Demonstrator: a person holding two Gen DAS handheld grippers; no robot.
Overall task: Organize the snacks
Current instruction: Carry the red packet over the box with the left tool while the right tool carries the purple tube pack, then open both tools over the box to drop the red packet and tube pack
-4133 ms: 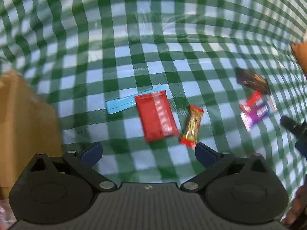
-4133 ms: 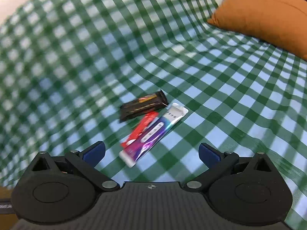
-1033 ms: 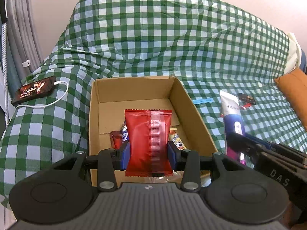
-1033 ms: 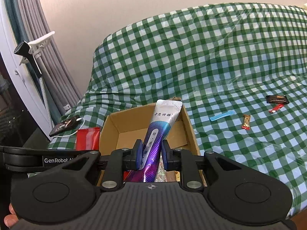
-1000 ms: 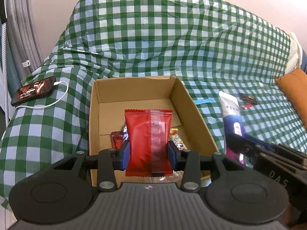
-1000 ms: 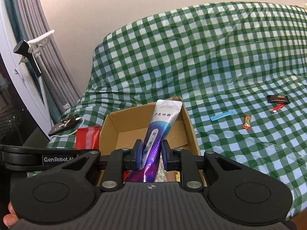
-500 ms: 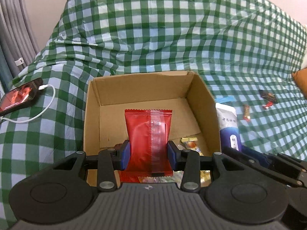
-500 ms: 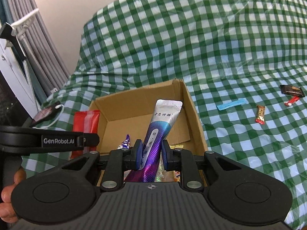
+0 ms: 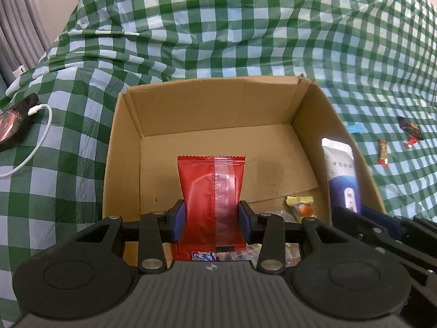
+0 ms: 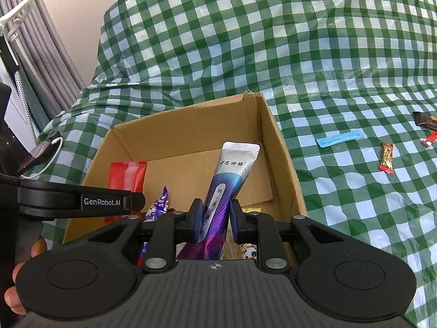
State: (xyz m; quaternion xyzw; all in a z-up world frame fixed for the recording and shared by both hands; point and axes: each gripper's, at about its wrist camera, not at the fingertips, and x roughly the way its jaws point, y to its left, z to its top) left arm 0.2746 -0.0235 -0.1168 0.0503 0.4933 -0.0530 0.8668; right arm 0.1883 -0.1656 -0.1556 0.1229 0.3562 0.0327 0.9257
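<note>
My left gripper (image 9: 211, 222) is shut on a red snack packet (image 9: 210, 191) and holds it upright over the open cardboard box (image 9: 123, 147). My right gripper (image 10: 216, 222) is shut on a silver and purple stick pouch (image 10: 229, 183), also over the box (image 10: 278, 147). The pouch shows at the right in the left wrist view (image 9: 341, 175); the red packet shows at the left in the right wrist view (image 10: 127, 177). Several wrapped snacks lie on the box floor (image 9: 300, 205). On the green checked cloth lie a blue strip (image 10: 341, 138), a small orange bar (image 10: 386, 157) and a dark bar (image 10: 426, 120).
A phone (image 9: 15, 117) with a white cable (image 9: 35, 142) lies on the cloth left of the box. Grey curtains (image 10: 41, 54) hang at the far left. The cloth rises into a high back behind the box.
Both grippers have moved closer and lower toward the box, still holding their packets. The box fills more of both views.
</note>
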